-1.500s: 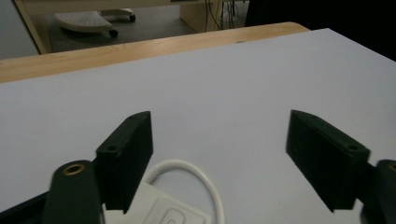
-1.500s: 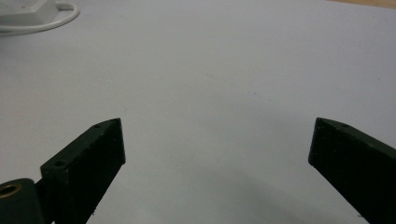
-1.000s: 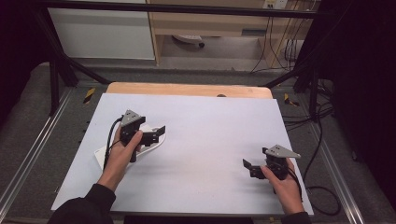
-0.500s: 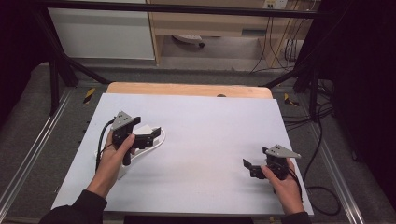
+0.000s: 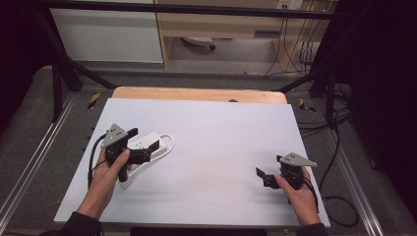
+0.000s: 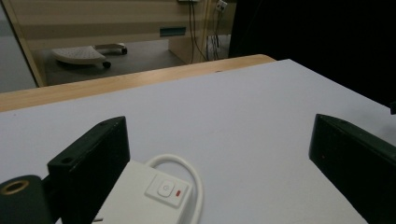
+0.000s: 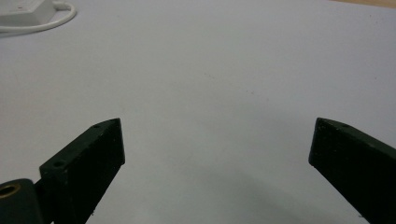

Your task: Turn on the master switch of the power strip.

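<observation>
A white power strip point(image 5: 143, 143) with a looped white cable point(image 5: 168, 141) lies on the left of the white table top point(image 5: 221, 128). My left gripper point(image 5: 143, 141) hovers right over it, open, with a jaw on either side of the strip's far end. In the left gripper view the strip point(image 6: 140, 200) with its switch and red mark sits close to the left jaw of the open gripper point(image 6: 219, 126). My right gripper point(image 5: 268, 170) rests open near the front right, with nothing between the jaws point(image 7: 219, 125). The strip point(image 7: 23, 9) lies far off at top left there.
A wooden table edge point(image 5: 196, 93) runs along the back of the white sheet. Beyond it are a cabinet point(image 5: 108, 34), a wheeled base point(image 5: 196, 42) and hanging cables point(image 5: 295, 44). Metal rails point(image 5: 29, 162) flank both sides.
My left gripper has moved leftward and slightly nearer, uncovering more of the power strip and its cable loop. The right gripper has stayed in place.
</observation>
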Action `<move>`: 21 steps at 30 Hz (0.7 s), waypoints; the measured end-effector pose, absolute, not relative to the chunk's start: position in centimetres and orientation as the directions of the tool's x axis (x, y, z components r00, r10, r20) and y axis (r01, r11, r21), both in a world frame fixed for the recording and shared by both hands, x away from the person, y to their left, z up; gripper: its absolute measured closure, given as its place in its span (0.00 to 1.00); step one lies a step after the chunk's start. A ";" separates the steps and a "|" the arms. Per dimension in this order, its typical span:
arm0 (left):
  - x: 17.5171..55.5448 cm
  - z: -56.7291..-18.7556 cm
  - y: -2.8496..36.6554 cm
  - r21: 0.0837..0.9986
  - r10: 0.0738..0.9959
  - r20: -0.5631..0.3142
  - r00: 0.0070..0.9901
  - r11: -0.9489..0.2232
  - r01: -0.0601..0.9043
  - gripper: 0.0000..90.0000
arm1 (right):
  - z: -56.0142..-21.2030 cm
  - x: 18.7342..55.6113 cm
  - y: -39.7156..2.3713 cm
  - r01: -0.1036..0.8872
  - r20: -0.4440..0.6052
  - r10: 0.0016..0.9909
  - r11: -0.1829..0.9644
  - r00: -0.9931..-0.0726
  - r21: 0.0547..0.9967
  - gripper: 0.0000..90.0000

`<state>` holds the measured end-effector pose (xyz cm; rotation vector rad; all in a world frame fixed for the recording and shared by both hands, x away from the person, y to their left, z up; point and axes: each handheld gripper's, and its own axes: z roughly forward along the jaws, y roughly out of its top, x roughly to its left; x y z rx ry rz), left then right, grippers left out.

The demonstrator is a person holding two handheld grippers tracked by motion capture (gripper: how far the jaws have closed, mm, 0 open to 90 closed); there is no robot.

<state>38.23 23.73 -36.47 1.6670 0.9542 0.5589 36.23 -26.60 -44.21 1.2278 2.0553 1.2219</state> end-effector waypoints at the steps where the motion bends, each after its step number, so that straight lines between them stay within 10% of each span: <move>1: 38.1 -36.5 23.9 0.946 0.817 -0.104 0.567 -0.094 0.309 0.06 | -44.2 36.2 -26.6 0.464 0.059 0.863 0.211 -0.502 0.860 0.04; 21: 34.0 -37.9 28.4 0.960 0.843 -0.119 0.524 -0.038 0.278 0.06 | -44.3 36.4 -26.9 0.464 0.054 0.870 0.208 -0.490 0.861 0.04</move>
